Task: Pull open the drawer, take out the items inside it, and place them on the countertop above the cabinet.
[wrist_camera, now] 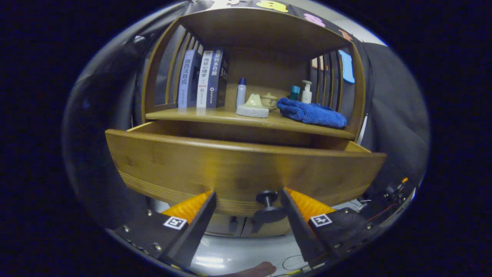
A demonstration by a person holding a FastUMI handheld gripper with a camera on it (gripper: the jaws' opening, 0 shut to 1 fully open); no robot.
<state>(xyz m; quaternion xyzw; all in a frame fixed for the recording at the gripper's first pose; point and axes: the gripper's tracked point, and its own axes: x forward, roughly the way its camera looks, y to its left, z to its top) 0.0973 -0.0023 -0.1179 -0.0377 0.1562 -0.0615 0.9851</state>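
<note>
The drawer (238, 165) stands pulled out under the shelf; its inside is hidden behind the front panel, so lift the gripper (248, 196) above the rim before reaching in. The fingers are spread wide and grip nothing, with the knob (268, 206) between them, nearer the right finger.

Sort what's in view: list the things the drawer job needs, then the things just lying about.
Job: drawer, pulled open; its knob, between the open claw fingers, ungripped; countertop.
Lying about: books, blue towel, bottles, small cup.
</note>
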